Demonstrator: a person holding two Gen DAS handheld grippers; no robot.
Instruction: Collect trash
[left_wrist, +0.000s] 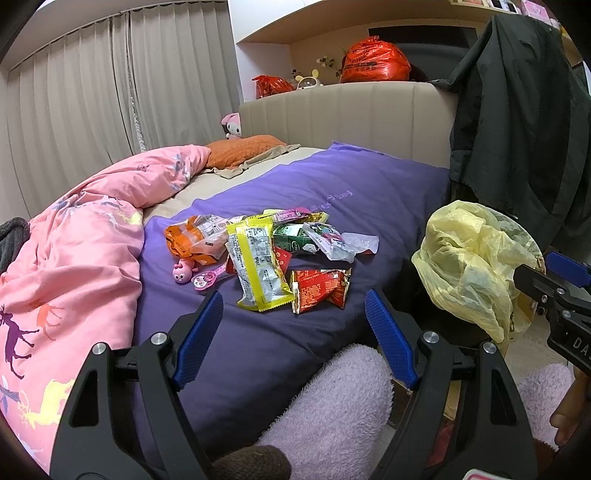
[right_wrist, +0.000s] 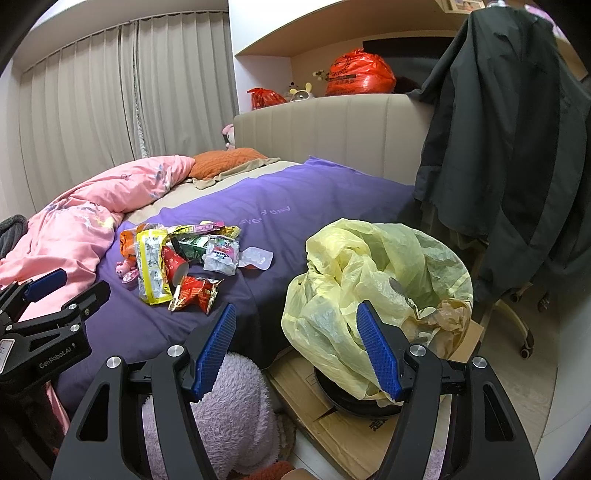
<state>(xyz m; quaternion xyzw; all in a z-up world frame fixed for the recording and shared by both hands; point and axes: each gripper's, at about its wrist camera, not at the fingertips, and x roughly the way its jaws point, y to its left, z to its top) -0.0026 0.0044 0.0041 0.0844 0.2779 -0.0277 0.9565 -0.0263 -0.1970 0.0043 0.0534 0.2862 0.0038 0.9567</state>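
Note:
A heap of snack wrappers lies on the purple blanket of the bed: a yellow packet, a red packet, an orange bag, a green carton and a clear wrapper. The heap also shows in the right wrist view. A bin lined with a yellow bag stands on the floor beside the bed, right of the heap. My left gripper is open and empty, just short of the heap. My right gripper is open and empty, near the bin's left rim.
A pink duvet is bunched on the bed's left. Small pink toys lie by the wrappers. A dark jacket hangs over a chair at the right. The bin stands on flattened cardboard. Fuzzy lilac slippers are below.

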